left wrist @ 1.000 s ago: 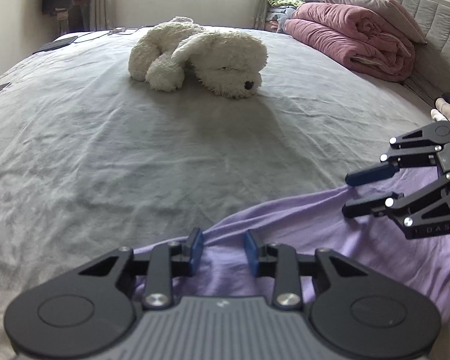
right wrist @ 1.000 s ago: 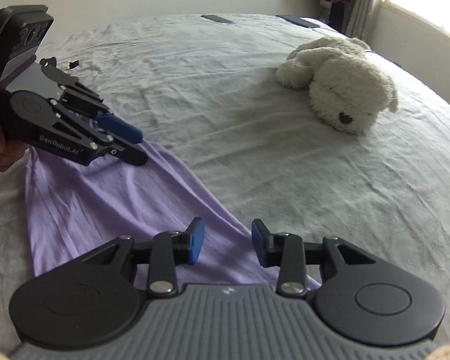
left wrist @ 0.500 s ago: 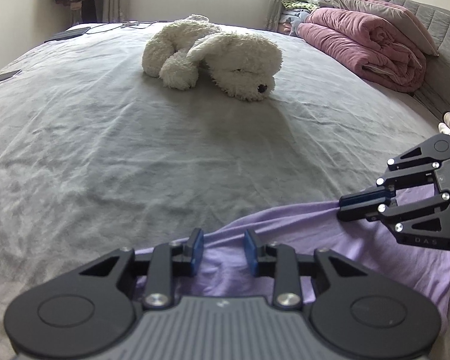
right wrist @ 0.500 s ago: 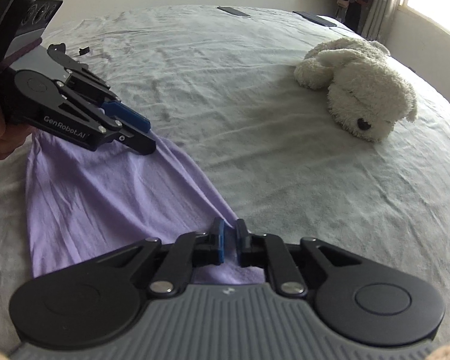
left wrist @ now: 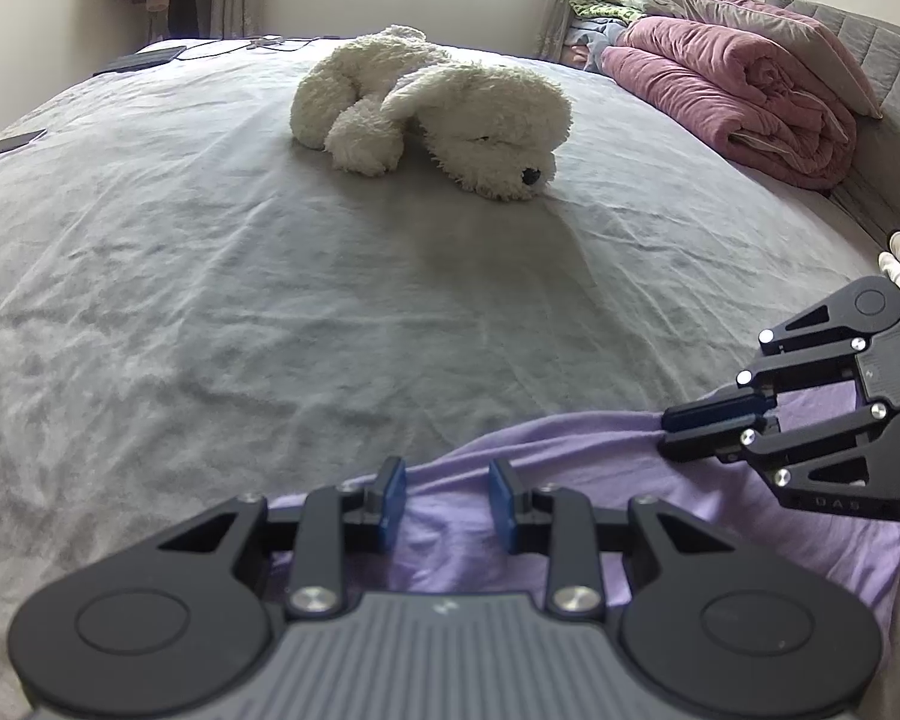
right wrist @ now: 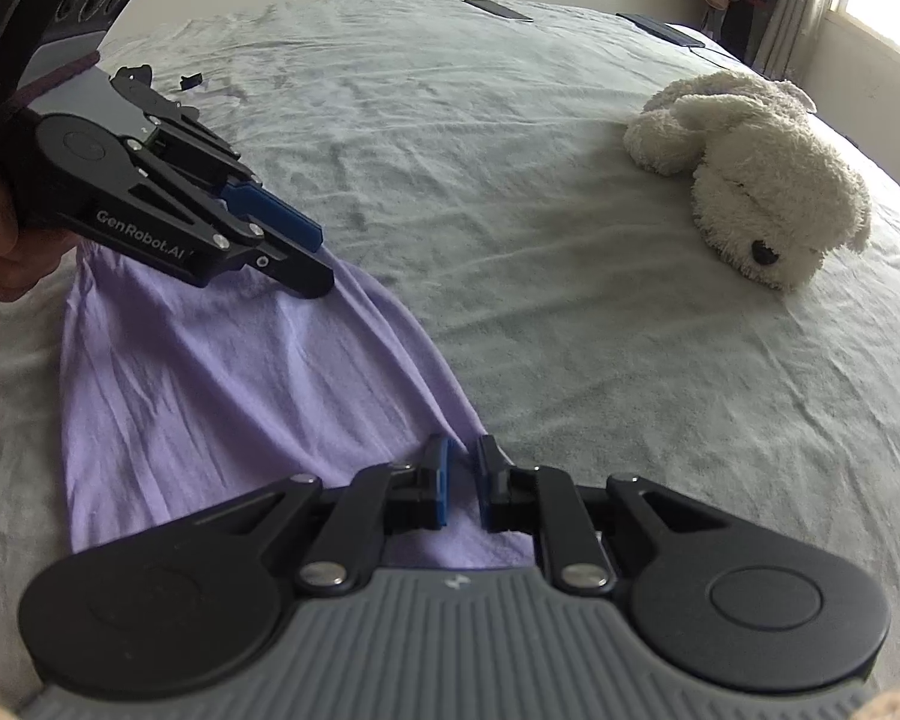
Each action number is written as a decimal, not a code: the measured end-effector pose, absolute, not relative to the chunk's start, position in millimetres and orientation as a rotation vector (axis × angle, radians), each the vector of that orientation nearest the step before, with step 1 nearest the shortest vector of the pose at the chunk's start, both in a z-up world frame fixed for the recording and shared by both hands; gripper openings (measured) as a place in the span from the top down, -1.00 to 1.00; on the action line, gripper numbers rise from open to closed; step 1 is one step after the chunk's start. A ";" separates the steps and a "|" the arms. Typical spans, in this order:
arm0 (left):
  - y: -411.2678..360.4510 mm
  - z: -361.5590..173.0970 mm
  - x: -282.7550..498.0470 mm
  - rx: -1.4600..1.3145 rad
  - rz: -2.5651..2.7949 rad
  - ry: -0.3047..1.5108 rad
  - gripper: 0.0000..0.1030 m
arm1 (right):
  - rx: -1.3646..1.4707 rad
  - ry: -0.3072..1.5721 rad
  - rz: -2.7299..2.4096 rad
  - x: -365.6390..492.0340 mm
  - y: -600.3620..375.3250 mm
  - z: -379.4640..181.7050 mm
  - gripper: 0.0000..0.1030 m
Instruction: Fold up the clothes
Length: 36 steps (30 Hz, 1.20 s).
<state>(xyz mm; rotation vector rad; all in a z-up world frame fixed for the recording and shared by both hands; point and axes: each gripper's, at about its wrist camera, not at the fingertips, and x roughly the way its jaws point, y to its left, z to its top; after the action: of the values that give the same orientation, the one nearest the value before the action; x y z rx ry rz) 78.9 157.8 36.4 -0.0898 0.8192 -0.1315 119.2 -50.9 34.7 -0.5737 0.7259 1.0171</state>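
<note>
Pinching purple cloth edge, right gripper is clamped on fabric. Left gripper w/ fingers apart, hovering over cloth on grey bed; plush dog well apart.

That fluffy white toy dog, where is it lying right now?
The white toy dog lies on the grey bed sheet, far beyond the purple garment. In the left wrist view it is upper centre, left of the rolled pink quilt; in the right wrist view, far right.

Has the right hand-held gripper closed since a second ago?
Yes. The right hand-held gripper went from open to pinching the purple cloth's edge on the grey bedsheet.
</note>
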 end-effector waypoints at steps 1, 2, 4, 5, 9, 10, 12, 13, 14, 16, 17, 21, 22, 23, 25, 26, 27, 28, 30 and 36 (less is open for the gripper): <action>157.4 36.5 79.0 -0.088 -0.131 0.819 0.40 | -0.579 0.719 1.012 118.1 -50.4 35.4 0.69; 156.9 36.5 79.0 -0.083 -0.131 0.819 0.39 | -0.585 0.713 1.007 117.1 -49.9 36.1 0.68; 156.8 36.5 78.8 -0.083 -0.130 0.819 0.39 | -0.596 0.700 0.997 115.1 -48.9 37.5 0.68; 156.9 36.4 78.8 -0.084 -0.130 0.819 0.39 | -0.601 0.693 0.992 114.0 -48.4 38.2 0.68; 157.1 36.3 79.0 -0.087 -0.129 0.819 0.39 | -0.623 0.667 0.972 109.9 -46.4 41.0 0.91; 157.3 36.4 79.0 -0.088 -0.128 0.818 0.39 | -0.628 0.661 0.967 108.9 -45.9 41.7 0.96; 158.5 36.7 79.0 -0.095 -0.127 0.818 0.39 | -0.639 0.648 0.957 106.9 -45.0 43.1 1.00; 159.1 36.9 78.9 -0.098 -0.126 0.818 0.39 | -0.644 0.641 0.952 105.8 -44.5 43.8 1.00; 159.3 36.9 78.8 -0.099 -0.125 0.819 0.39 | -0.646 0.633 0.945 104.9 -44.0 44.8 1.00; 159.6 37.0 78.5 -0.101 -0.123 0.820 0.39 | -0.642 0.614 0.924 103.7 -43.0 47.0 1.00; 159.6 37.2 78.3 -0.101 -0.122 0.820 0.39 | -0.655 0.607 0.915 103.7 -41.1 45.8 1.00; 163.6 39.8 77.5 -0.113 -0.100 0.810 0.39 | -0.676 0.572 0.867 105.1 -35.8 44.3 1.00; 165.1 40.5 77.3 -0.117 -0.091 0.807 0.39 | -0.671 0.565 0.863 105.3 -35.3 44.6 1.00; 166.2 40.6 77.3 -0.118 -0.087 0.807 0.39 | -0.669 0.562 0.861 105.3 -34.7 44.2 1.00; 167.1 39.4 77.7 -0.108 -0.084 0.814 0.39 | -0.670 0.568 0.858 105.1 -33.3 41.3 1.00; 166.1 38.5 77.9 -0.092 -0.080 0.819 0.39 | -0.663 0.571 0.858 104.8 -34.5 41.1 1.00; 165.6 38.1 78.0 -0.081 -0.077 0.822 0.39 | -0.655 0.575 0.858 104.4 -35.6 41.0 1.00; 166.0 38.4 77.9 -0.079 -0.078 0.822 0.39 | -0.647 0.578 0.859 104.1 -36.8 40.8 1.00; 167.4 38.8 77.7 -0.078 -0.080 0.823 0.39 | -0.632 0.585 0.859 103.3 -39.1 40.5 1.00; 170.7 35.7 79.8 -0.073 -0.045 0.837 0.39 | -0.604 0.584 0.890 98.5 -36.3 47.1 0.75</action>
<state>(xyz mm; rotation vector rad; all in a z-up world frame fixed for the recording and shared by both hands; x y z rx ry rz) 79.8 170.7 35.7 -0.0730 0.8375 -0.0451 98.5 -36.3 47.1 -0.6043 0.5841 0.8896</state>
